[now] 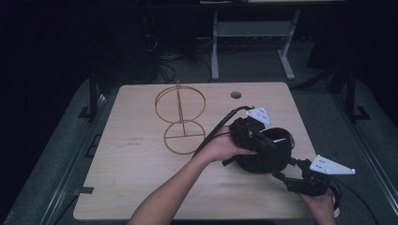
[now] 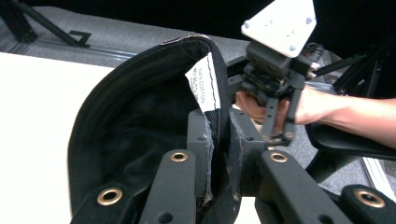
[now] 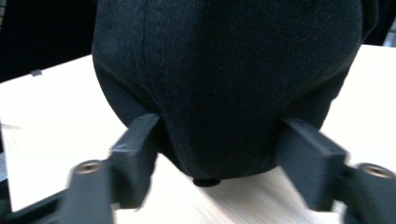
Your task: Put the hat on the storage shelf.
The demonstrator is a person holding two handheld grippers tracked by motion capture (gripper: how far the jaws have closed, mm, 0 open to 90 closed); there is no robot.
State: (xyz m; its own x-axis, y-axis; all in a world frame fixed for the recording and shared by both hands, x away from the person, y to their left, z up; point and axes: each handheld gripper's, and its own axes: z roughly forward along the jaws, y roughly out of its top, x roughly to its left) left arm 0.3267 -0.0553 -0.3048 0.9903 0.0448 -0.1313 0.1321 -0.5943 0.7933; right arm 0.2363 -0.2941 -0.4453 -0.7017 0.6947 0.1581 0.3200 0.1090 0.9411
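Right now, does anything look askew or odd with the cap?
The black cap sits upside down, crown on the table, opening and white label up. The left gripper pinches its rim; the right gripper straddles the crown. No damage visible.

The black cap (image 3: 224, 79) is matt woven cloth with stitched seams, and a white fabric label (image 2: 206, 84) is sewn inside its rim. The table (image 1: 141, 178) has a pale, smooth wood-grain top. The stand (image 1: 180, 118) is thin golden wire with a slight metallic sheen. The left gripper (image 2: 219, 140) looks like matt black plastic with brass-coloured rivets; the right gripper (image 3: 219, 140) has the same dull finish.
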